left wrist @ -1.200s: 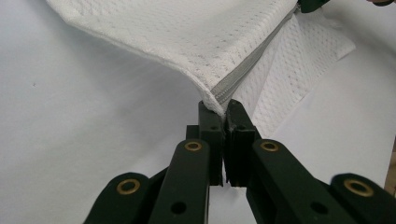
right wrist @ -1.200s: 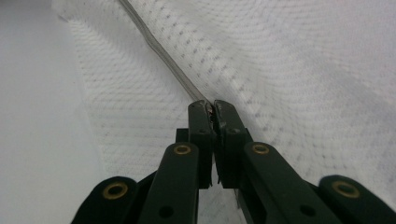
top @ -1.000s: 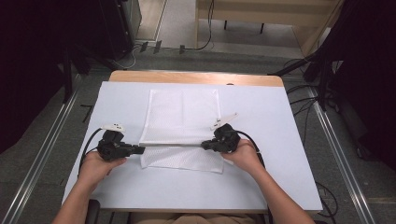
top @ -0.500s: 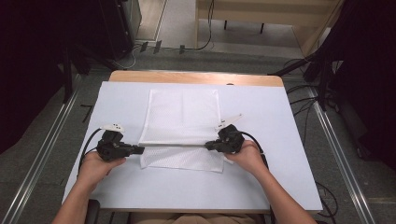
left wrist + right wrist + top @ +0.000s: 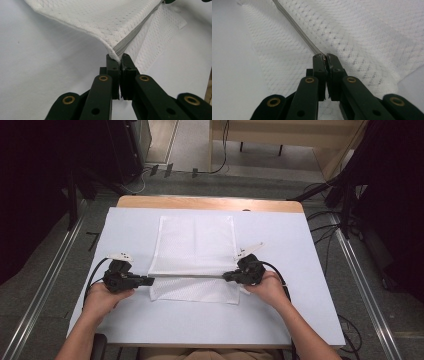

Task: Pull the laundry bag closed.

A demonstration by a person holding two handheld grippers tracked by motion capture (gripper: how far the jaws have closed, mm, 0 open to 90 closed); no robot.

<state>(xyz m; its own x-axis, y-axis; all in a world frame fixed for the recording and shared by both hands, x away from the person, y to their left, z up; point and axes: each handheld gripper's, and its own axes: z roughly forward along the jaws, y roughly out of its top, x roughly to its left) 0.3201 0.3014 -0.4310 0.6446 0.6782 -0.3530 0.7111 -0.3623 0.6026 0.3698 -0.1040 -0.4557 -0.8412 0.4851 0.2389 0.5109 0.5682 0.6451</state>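
The white table sheet [image 5: 300, 250] lies bare left, right and in front of the mesh bag [image 5: 192, 245], giving open passage there. The bag's zipper [image 5: 187, 276] is stretched taut between the left gripper [image 5: 148, 281] and right gripper [image 5: 226, 276], barring the line between them.

A white mesh bag [image 5: 192, 245] lay flat near the middle of the table [image 5: 310, 310], its near end lifted along a grey zipper [image 5: 187, 276] stretched taut, parallel to the near edge.
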